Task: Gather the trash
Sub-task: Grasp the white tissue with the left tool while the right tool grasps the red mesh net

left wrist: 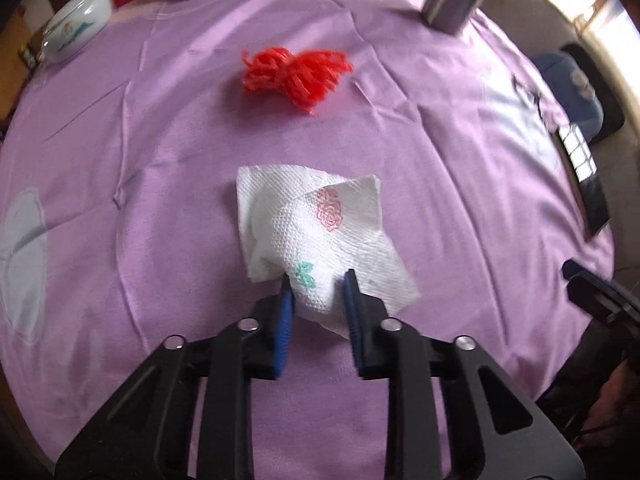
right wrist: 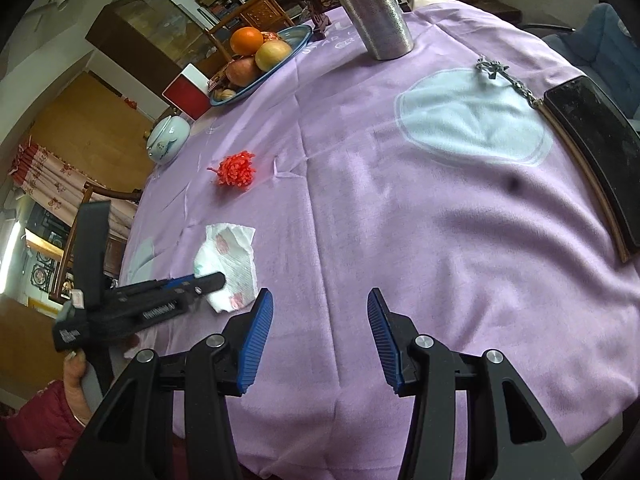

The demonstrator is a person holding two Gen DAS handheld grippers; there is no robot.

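Note:
A crumpled white paper napkin [left wrist: 316, 224] with a pink rose print lies on the purple tablecloth [left wrist: 160, 152]. My left gripper [left wrist: 319, 280] has its blue pads on either side of the napkin's near end and pinches it. The napkin [right wrist: 232, 256] and left gripper [right wrist: 216, 279] also show in the right wrist view. A red bundle of yarn [left wrist: 294, 72] lies farther back; it also shows in the right wrist view [right wrist: 235, 169]. My right gripper [right wrist: 320, 300] is open and empty above the cloth near the table's front.
A metal bottle [right wrist: 376, 12], a fruit plate [right wrist: 260, 60], a red box [right wrist: 186, 92] and a white lidded pot [right wrist: 166, 138] stand at the back. A black phone [right wrist: 596, 140] and a key chain [right wrist: 504, 76] lie at the right edge.

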